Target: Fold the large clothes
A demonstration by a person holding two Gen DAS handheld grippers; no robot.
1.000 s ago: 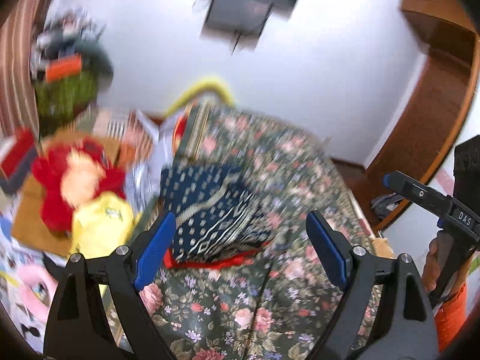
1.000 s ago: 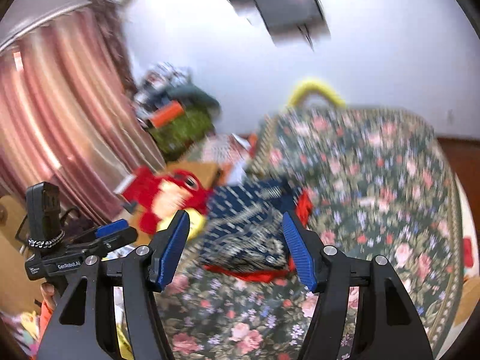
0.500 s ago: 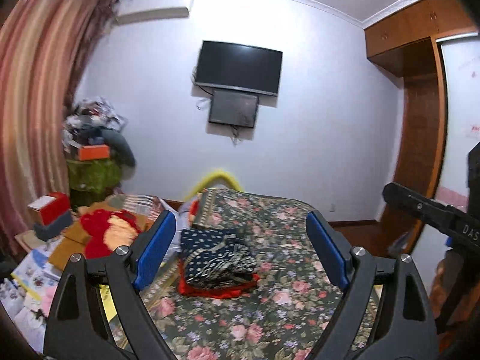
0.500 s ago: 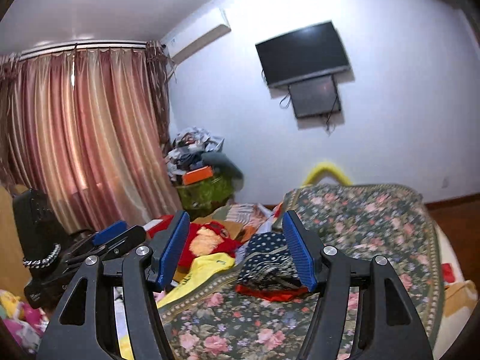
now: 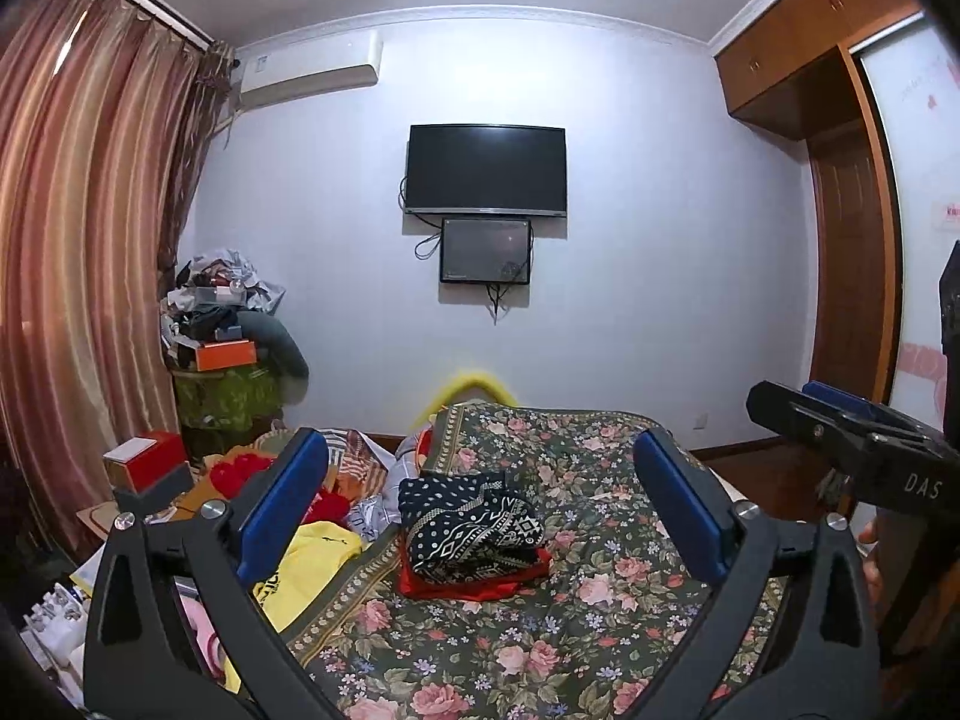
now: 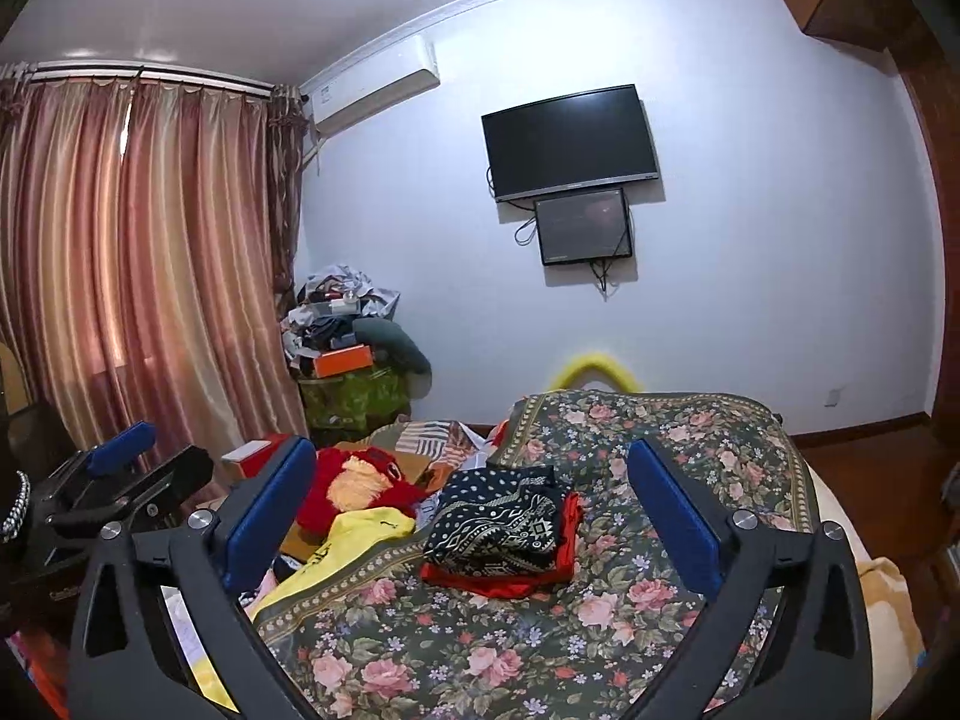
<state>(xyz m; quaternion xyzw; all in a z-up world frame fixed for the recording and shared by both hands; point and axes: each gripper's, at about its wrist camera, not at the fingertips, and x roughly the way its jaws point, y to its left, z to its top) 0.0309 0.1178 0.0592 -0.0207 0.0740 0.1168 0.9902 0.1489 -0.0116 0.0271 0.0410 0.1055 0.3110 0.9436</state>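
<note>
Left wrist view, nearest first: my left gripper (image 5: 480, 516) is opening wide with nothing between its pads, and my right gripper (image 6: 471, 519) is opening too, also empty. Farther off, on the floral bedspread (image 5: 600, 600), the folded navy patterned garment (image 5: 471, 531) sits on a folded red one (image 5: 480, 582). That fold looks finished. Its long axis seems to run near-to-far. Unfolded clothes (image 5: 312, 558) remain at left.
</note>
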